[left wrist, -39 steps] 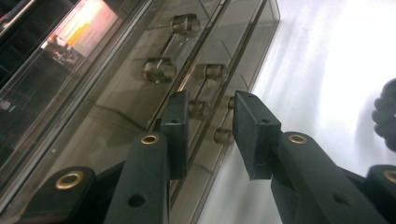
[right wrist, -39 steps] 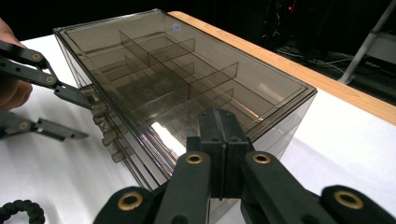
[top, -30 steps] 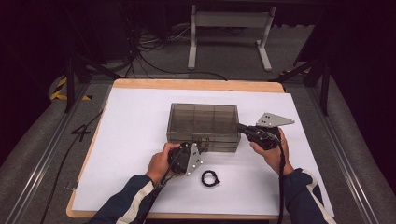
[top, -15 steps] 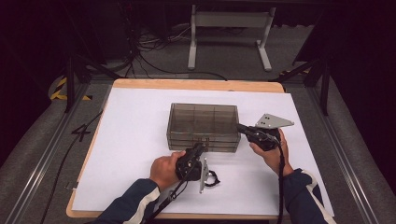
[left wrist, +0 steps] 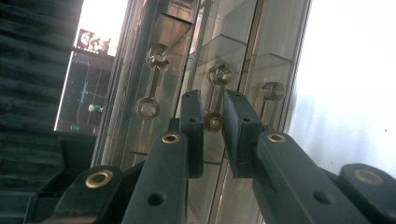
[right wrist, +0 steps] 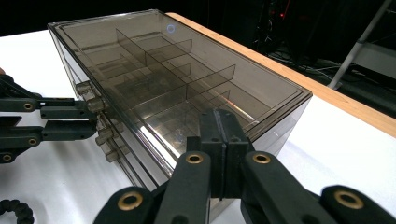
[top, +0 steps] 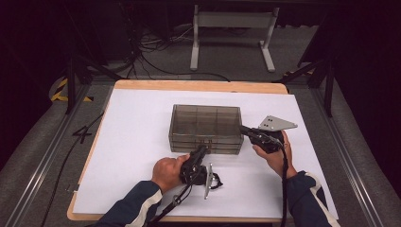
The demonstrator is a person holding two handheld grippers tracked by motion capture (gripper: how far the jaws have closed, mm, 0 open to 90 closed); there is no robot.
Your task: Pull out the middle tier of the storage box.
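Observation:
A smoky see-through drawer box (top: 205, 123) with inner dividers (right wrist: 177, 79) stands mid-table on the white sheet. Its front carries three clear bar handles. My left gripper (top: 202, 150), rolled on its side, is at that front. In the left gripper view its jaws (left wrist: 212, 100) have just been closing and now pinch the middle handle (left wrist: 214, 122) between them. My right gripper (top: 242, 128) is shut with nothing in it. Its joined tips (right wrist: 219, 116) rest against the box's right end near the top edge. From there the left gripper (right wrist: 93, 119) shows at the drawer fronts.
A black coiled loop (top: 216, 182) lies on the sheet just right of my left hand. The table's wooden edge (top: 198, 86) runs behind the box. Beyond it a white stand (top: 231, 35) and loose cables (top: 156, 61) are on the floor.
My left hand has moved right and towards the box front, rolling so its grey plate stands on edge, and the jaws have narrowed around the handle. The right gripper has not moved.

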